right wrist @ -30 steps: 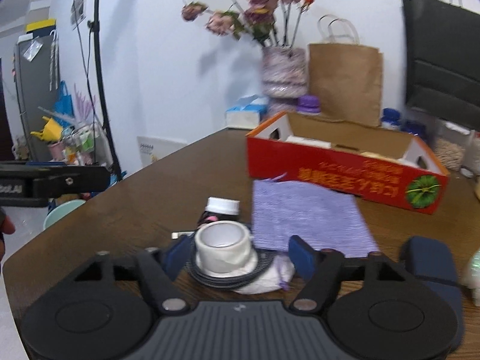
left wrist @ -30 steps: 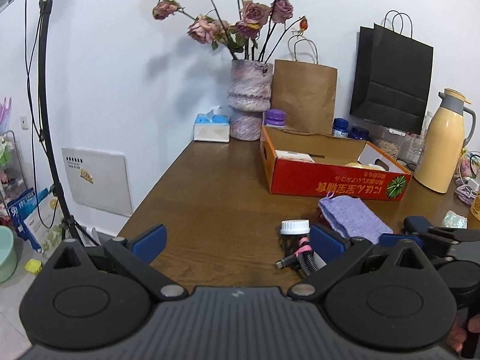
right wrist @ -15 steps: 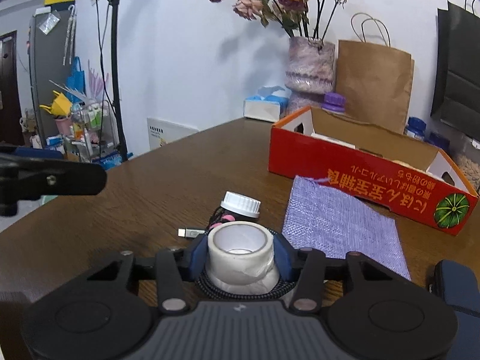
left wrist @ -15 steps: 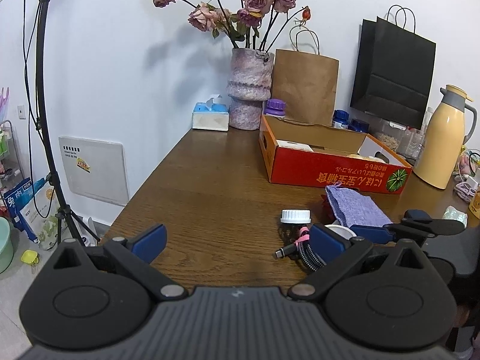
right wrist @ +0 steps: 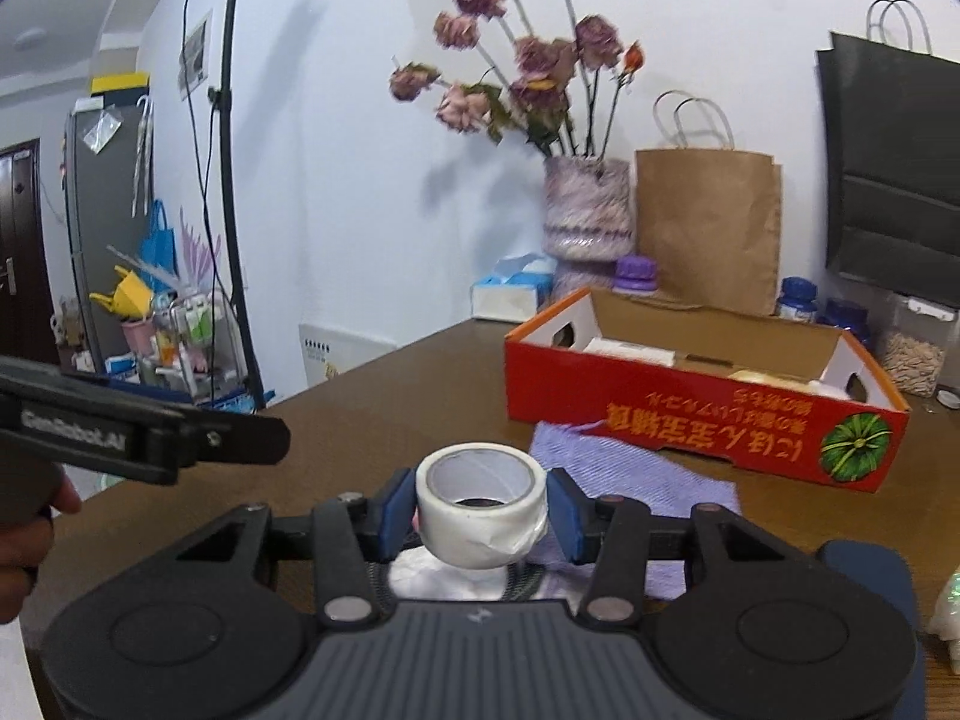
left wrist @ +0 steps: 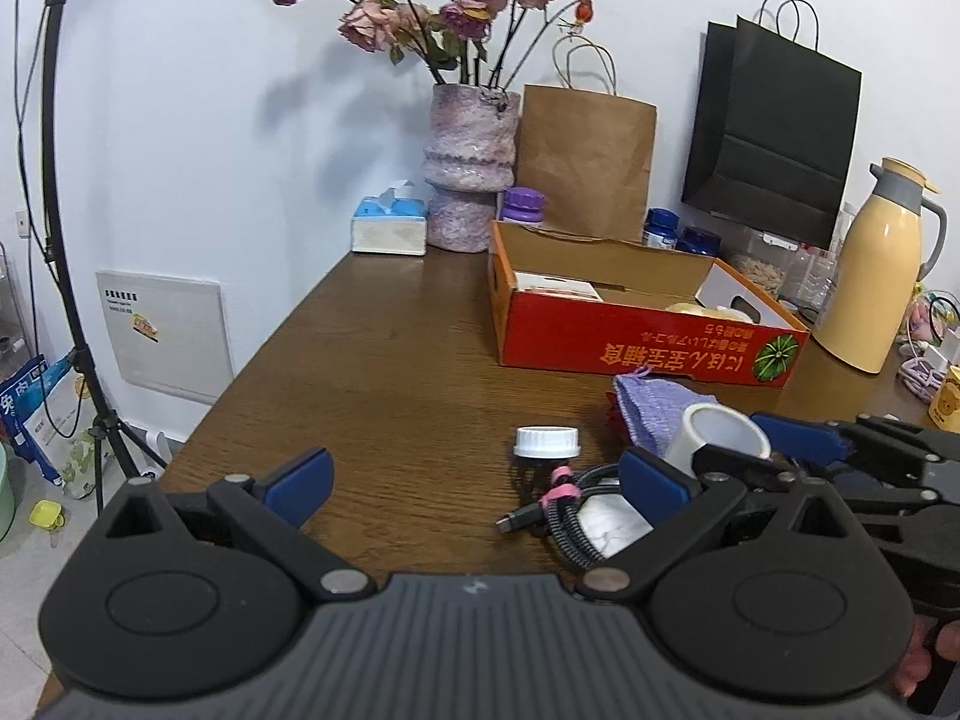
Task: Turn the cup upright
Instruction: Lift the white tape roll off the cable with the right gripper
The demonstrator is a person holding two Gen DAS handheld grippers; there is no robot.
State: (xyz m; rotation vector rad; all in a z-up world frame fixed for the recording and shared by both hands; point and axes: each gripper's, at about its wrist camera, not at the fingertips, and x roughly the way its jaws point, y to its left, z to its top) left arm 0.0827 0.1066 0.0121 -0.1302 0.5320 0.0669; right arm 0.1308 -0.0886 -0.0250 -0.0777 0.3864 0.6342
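Observation:
A small white cup (right wrist: 481,501) sits between the blue pads of my right gripper (right wrist: 481,510), which is shut on it. The cup is lifted clear of the table, its open mouth facing up and tilted toward the camera. In the left wrist view the same cup (left wrist: 720,429) shows at the right, held in the right gripper (left wrist: 744,450) above a purple cloth. My left gripper (left wrist: 474,480) hangs open over the table's near edge with nothing between its fingers, just left of the cup.
A white-capped bottle (left wrist: 547,441), a coiled black cable (left wrist: 570,513) on a white tissue (left wrist: 606,525) and the purple cloth (right wrist: 636,474) lie under and around the cup. Behind stand a red cardboard box (left wrist: 648,348), a vase of dried roses (left wrist: 471,168) and a yellow thermos (left wrist: 876,276).
The right gripper's jaws closed from wide onto the cup, then lifted it off the cable coil and tissue. The left gripper drifted slightly and stayed open.

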